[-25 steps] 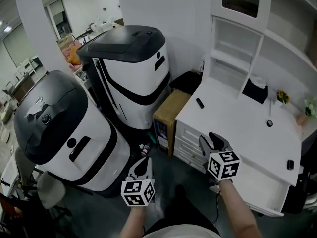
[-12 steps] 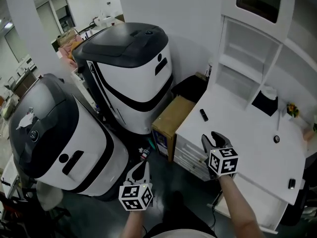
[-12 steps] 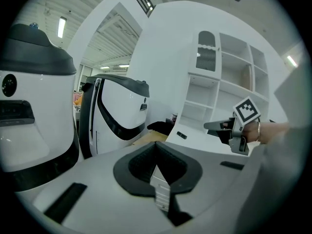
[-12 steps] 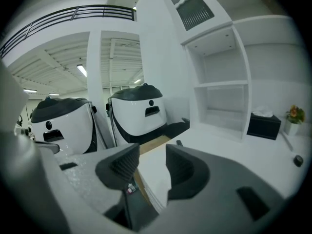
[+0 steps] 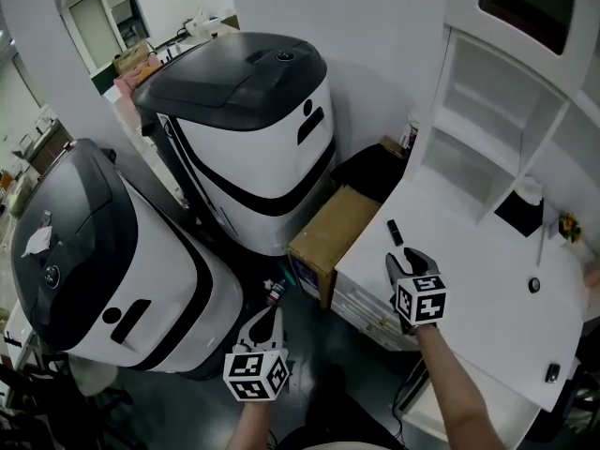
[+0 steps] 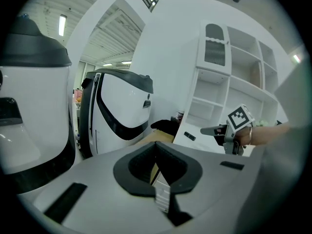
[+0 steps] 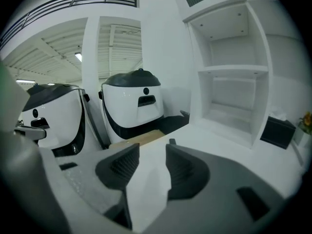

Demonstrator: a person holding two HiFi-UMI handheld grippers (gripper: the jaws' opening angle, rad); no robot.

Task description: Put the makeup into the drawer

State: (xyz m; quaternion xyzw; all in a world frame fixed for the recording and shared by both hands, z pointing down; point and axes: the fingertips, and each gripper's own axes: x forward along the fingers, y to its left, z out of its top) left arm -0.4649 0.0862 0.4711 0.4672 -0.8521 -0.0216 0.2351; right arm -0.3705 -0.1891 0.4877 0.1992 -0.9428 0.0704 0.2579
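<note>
2 bulky white-and-black machines fill the floor to the left of both tongs, one (image 5: 112,251) beside the left gripper (image 5: 269,315) and the other (image 5: 244,129) standing farther ahead of it. A white desk (image 5: 469,284) with open shelves (image 5: 478,111) at its back spreads ahead and to the right of the right gripper (image 5: 403,261), which hangs above the desk's near corner, over the drawer fronts (image 5: 361,303). A brown cardboard box (image 5: 333,228) sits on the floor between the rear machine and the desk, ahead of the gap between the 2 tongs. A black box (image 5: 518,212) rests at the foot of the shelves, well ahead and to the right of the right gripper.

The left gripper, lower and nearer the person, is clenched, tips together with nothing in them, and points toward the cardboard box. The right gripper is released, its pads (image 7: 126,165) apart over bare desktop.

The makeup, a small black stick (image 5: 395,232), lies on the desk just beyond the right gripper's tips, untouched. 2 more small dark items (image 5: 533,285) lie well off to its right.
</note>
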